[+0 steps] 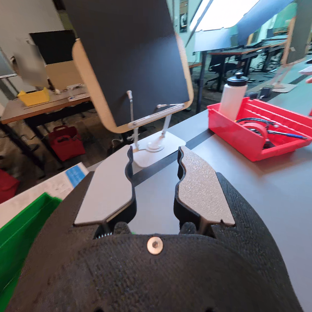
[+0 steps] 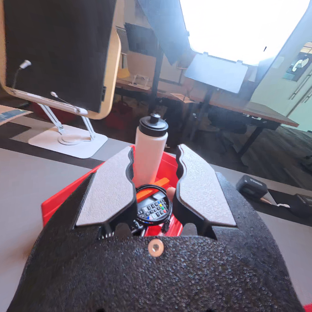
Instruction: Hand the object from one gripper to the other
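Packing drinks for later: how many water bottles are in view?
1. The white water bottle with a black cap stands upright at the far end of the red bin. More could lie hidden under the clutter.

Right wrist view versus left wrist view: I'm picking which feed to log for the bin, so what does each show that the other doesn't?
Only the right wrist view shows the remote and orange piece in the red bin, with the open right gripper over it. Only the left shows a green bin, a blue pen and the open, empty left gripper. Both show the bin, white bottle, black cable and tablet stand.
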`<action>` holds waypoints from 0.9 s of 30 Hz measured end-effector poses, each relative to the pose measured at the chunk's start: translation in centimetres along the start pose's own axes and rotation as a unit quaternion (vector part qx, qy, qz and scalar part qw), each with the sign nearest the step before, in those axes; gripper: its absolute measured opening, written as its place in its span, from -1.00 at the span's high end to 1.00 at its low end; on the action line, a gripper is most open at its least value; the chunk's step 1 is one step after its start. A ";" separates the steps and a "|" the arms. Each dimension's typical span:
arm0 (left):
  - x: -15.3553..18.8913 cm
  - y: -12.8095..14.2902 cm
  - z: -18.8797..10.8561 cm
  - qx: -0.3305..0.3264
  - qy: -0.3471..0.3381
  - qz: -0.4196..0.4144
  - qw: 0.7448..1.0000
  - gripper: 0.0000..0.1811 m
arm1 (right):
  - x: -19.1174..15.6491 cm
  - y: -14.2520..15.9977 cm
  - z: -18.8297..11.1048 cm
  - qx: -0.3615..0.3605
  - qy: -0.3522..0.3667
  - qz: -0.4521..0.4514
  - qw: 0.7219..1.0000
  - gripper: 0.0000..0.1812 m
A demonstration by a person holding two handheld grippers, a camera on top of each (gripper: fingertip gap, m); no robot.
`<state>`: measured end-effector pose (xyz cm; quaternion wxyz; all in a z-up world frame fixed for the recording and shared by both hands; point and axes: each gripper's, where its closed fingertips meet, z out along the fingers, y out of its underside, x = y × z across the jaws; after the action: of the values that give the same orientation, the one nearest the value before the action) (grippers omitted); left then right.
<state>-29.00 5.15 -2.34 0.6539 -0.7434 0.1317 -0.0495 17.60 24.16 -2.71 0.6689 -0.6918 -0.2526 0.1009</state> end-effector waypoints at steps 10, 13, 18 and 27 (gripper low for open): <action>-11.5 11.7 -7.1 -0.288 -0.149 -0.022 0.946 0.49 | -10.5 -3.4 -0.8 0.034 -0.176 0.003 0.984 0.61; -12.5 16.4 -7.8 -0.382 -0.151 -0.030 0.911 0.49 | -12.7 -2.8 -0.5 0.019 -0.193 -0.036 0.980 0.63; -12.4 21.7 -7.6 -0.464 -0.127 -0.057 0.875 0.51 | -14.9 -2.1 -0.2 0.006 -0.210 -0.064 0.976 0.67; -15.5 25.6 -3.4 -0.495 -0.154 0.029 0.855 0.54 | -16.5 -1.3 0.1 0.001 -0.242 -0.062 0.968 0.73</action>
<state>-48.10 3.06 -25.52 0.2125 -0.9628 0.0580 0.1568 3.22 16.27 -4.68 0.5937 -0.6293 -0.4489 0.2237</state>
